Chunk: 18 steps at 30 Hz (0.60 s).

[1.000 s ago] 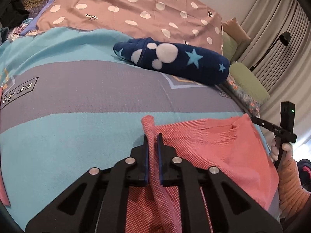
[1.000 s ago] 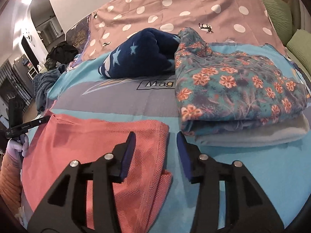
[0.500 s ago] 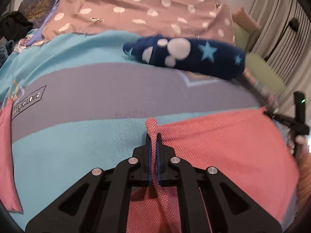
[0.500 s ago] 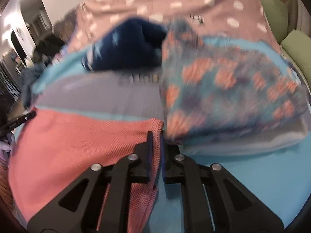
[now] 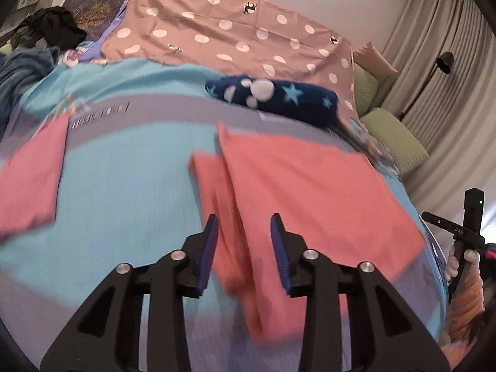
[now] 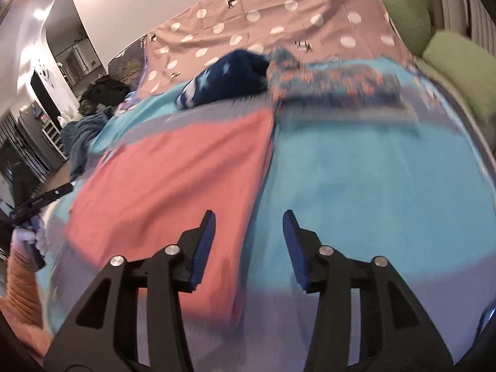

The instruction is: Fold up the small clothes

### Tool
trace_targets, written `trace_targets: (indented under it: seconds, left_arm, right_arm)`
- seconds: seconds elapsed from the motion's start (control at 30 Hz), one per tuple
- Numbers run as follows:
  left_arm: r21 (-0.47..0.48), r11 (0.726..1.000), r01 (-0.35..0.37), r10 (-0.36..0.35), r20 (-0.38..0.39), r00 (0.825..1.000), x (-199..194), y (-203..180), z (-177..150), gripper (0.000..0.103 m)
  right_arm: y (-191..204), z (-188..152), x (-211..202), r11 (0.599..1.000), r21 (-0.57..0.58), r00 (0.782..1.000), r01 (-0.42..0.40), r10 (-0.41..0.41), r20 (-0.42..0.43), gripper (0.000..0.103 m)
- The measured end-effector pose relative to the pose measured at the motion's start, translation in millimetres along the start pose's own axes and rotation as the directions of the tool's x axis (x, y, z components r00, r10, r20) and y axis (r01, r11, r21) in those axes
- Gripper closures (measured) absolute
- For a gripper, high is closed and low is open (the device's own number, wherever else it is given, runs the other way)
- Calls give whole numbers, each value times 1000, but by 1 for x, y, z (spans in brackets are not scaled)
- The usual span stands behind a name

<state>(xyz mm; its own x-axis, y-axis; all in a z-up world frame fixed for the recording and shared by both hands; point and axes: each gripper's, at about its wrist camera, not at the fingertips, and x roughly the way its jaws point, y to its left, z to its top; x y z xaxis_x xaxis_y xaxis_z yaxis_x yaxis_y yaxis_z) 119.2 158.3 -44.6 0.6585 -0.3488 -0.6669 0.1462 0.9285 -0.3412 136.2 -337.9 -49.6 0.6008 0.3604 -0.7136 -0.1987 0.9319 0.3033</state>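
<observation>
Left wrist view, our left gripper (image 5: 243, 241): jaws spread wide with nothing between them, hanging above the near edge of the coral garment (image 5: 310, 192).
Left wrist view, garment: it lies flat on the blue bedspread (image 5: 130, 186), with a narrow flap doubled along its left side; we judge that a fold is laid there.
Left wrist view, other cloth: a second coral piece (image 5: 31, 173) sits well apart at the left, and a navy star-print bundle (image 5: 279, 99) lies beyond; probably set aside so the middle is free for folding.
Left wrist view, sharpness: blurred, so the weave and the edges are unclear.
Right wrist view, our right gripper (image 6: 248, 245): jaws parted and empty, over the garment's right edge (image 6: 173, 179).
Right wrist view, pile: a floral folded stack (image 6: 338, 86) lies just beside the navy bundle (image 6: 229, 77), likely the finished heap.
Next move, our judgement: pinch both near corners for another fold.
</observation>
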Motion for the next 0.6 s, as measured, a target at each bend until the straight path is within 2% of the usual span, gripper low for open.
trace_targets:
  seconds: [0.17,0.27,0.37,0.4,0.43,0.47,0.5,0.53,0.6]
  left_arm:
    - [-47,999,27,-29,-41,999,-17,-5,-44,62]
    - [-92,994,57,-62,-54,997,-16,-4,-55,62]
    - [-106,994,39,-46,-64,997,-6,-6,-59,62]
    - [-114,992,46,-53,-65,996,-1,-7,-58,62]
    - [-119,992,48,-56,-65,996,4,-9,-58,62]
    - [-111,993,36,-44,-66,997,7,-10,-57,72]
    - [-93,996,12,-19,-75,997,9,-11,-58,96]
    - [-92,996,-9,1,-90,996,12,-10,-61,95]
    - [-124,992,16,-27,-87,996,9,0,-67,95]
  right_arm:
    - [-2,-51,-18,993,112,999,-37,41,-31,56]
    - [2,-57,-17,987,150,998,-54,60,-37,54]
    - [10,-51,-9,983,168,997,-69,75,-29,53]
    - [11,-48,-4,981,178,997,-69,75,-25,56]
    - [12,-44,0,979,191,997,-66,72,-25,64]
    - [13,-41,5,980,194,998,-36,44,-38,99]
    - [12,-41,8,981,193,998,-12,24,-60,98]
    - [11,-42,9,981,194,998,5,8,-69,98]
    - [2,-48,9,982,183,996,47,-33,-79,98]
